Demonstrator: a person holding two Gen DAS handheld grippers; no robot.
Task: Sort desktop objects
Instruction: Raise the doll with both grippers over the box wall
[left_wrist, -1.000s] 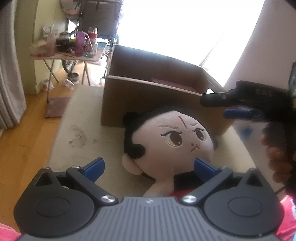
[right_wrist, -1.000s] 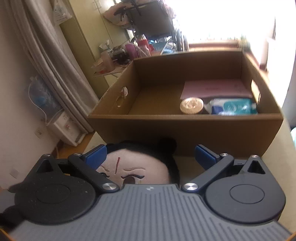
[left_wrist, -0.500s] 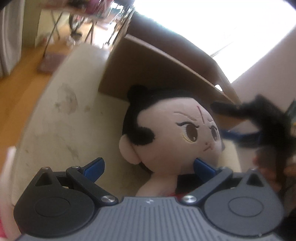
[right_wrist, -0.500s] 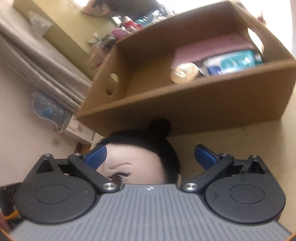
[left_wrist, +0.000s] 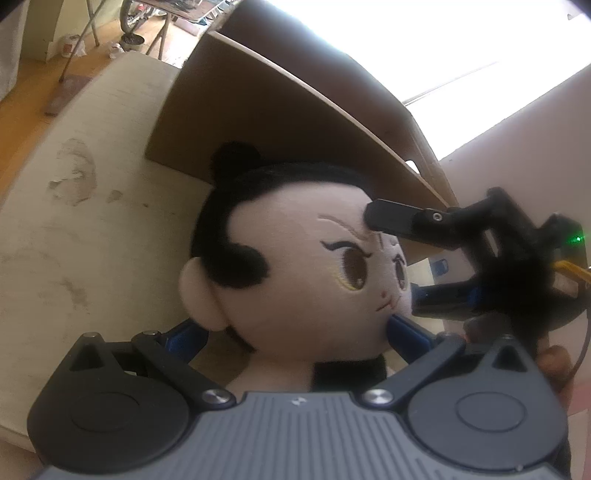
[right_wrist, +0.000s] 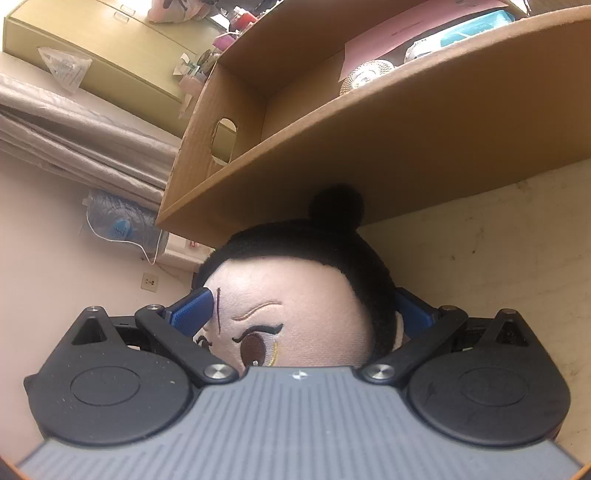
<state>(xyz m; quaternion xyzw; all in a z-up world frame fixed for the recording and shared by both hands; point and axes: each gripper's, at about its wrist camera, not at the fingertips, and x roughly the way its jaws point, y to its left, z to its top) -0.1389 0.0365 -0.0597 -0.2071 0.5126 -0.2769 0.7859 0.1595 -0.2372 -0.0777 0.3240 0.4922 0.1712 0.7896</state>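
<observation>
A plush doll with black hair and a pale face lies on the beige table, its head against the front wall of a cardboard box. My left gripper stands open, its blue pads on either side of the doll's neck and chin. My right gripper comes in from the right, one finger over the forehead and one by the cheek. In the right wrist view the right gripper is open and straddles the doll's head; its left pad touches the forehead.
The cardboard box holds a pink sheet, a round beige item and a blue pack. A hand holds the right gripper. Wood floor and folding-table legs lie beyond the table's left edge.
Both grippers have come down and closer to the doll. The right gripper's fingers now sit around its head, and the box's inside has mostly slid out of view.
</observation>
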